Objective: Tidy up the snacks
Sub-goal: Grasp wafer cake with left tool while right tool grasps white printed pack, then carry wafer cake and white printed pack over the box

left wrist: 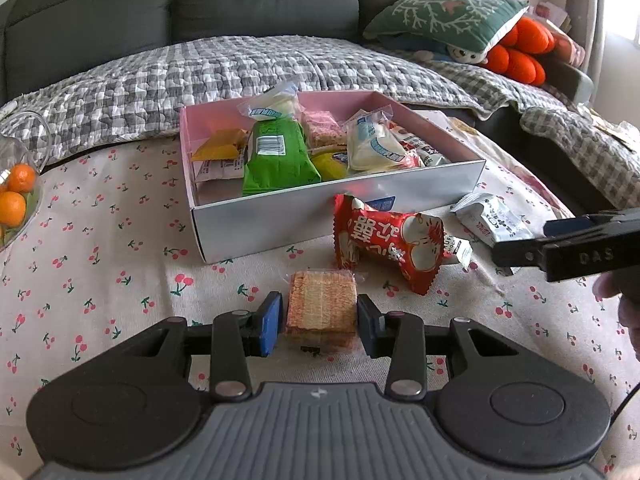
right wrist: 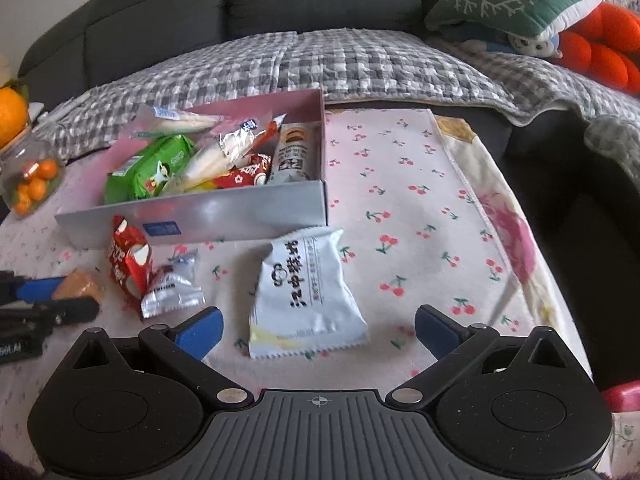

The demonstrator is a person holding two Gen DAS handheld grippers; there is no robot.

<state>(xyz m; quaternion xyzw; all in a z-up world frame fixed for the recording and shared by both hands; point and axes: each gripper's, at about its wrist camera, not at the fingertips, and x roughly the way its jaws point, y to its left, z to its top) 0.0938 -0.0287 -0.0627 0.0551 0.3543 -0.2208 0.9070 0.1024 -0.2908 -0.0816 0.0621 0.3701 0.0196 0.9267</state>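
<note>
A wafer pack (left wrist: 322, 304) in clear wrap lies on the cherry-print cloth, and my left gripper (left wrist: 318, 320) is shut on its sides with the blue pads. Just behind it are a red snack packet (left wrist: 388, 240) and a small silver packet (left wrist: 458, 250). The pink-lined box (left wrist: 332, 216) beyond holds several snacks. My right gripper (right wrist: 318, 330) is open, and a white packet (right wrist: 306, 292) lies flat on the cloth between and just ahead of its fingers, untouched. The right wrist view also has the box (right wrist: 240, 212), red packet (right wrist: 128, 260), wafer pack (right wrist: 78, 284) and left gripper (right wrist: 60, 294).
A glass jar of tangerines (left wrist: 16, 200) stands at the table's left. Behind the table is a sofa under a checked blanket (left wrist: 280, 64), with a green cushion (left wrist: 448, 12). The cloth's right edge (right wrist: 520, 240) drops off to dark floor. A hand (left wrist: 624, 300) holds the right gripper.
</note>
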